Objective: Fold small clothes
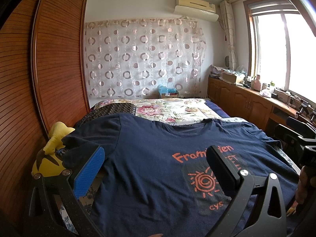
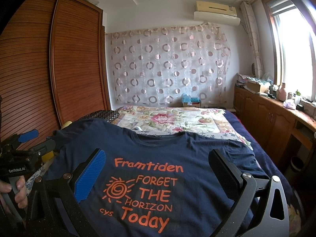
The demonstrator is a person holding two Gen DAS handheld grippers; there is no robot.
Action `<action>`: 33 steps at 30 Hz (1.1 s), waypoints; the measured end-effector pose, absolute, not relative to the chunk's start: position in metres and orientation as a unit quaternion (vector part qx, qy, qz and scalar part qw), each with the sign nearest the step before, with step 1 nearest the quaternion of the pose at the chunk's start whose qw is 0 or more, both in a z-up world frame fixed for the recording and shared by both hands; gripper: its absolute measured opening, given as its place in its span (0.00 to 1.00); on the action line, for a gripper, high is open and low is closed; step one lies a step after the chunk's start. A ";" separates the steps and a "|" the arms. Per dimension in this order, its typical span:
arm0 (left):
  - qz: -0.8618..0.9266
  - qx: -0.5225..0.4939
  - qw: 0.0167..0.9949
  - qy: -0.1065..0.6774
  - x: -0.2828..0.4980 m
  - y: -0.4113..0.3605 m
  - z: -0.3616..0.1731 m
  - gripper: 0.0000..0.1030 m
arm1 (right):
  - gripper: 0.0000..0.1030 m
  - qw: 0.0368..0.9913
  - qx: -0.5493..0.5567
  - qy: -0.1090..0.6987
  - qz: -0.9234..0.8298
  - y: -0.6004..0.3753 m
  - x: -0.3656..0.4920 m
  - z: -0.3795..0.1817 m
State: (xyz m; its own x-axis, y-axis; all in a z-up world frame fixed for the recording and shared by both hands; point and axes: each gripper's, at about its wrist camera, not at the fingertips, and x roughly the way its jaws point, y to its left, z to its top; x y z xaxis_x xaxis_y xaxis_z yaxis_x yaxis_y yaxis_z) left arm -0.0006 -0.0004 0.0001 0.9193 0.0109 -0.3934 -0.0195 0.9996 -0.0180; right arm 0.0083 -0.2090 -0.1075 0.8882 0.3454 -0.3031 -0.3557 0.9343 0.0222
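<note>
A navy T-shirt (image 1: pixel 150 158) with orange print lies spread flat, front up, on the bed, collar toward the far wall. It also shows in the right wrist view (image 2: pixel 158 152). My left gripper (image 1: pixel 156 169) is open and empty, held above the shirt's left half. My right gripper (image 2: pixel 156 173) is open and empty, held above the printed chest. The left gripper also shows at the left edge of the right wrist view (image 2: pixel 29 140), beside the shirt's left sleeve. The right gripper's body shows at the right edge of the left wrist view (image 1: pixel 302 144).
A floral quilt (image 1: pixel 169 108) covers the far bed. A yellow plush toy (image 1: pixel 51 154) lies at the shirt's left. A wooden wardrobe (image 1: pixel 49 63) stands left. A cluttered wooden cabinet (image 1: pixel 246 96) runs under the window at right.
</note>
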 end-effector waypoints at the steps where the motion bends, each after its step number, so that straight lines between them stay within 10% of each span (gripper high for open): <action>1: 0.008 -0.011 0.980 0.200 -0.001 0.000 0.000 1.00 | 1.00 0.972 -0.017 0.153 0.180 -0.210 0.009 -0.107; 33: 0.006 -0.013 0.977 0.211 0.000 -0.002 0.009 1.00 | 1.00 0.971 -0.018 0.154 0.184 -0.208 0.009 -0.109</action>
State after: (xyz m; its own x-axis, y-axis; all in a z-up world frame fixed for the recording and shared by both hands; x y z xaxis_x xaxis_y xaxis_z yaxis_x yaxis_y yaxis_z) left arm -0.0001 -0.0017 0.0087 0.9109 0.0072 -0.4127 -0.0179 0.9996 -0.0221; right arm 0.0088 -0.2077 -0.1089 0.8847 0.3522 -0.3054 -0.3631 0.9315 0.0223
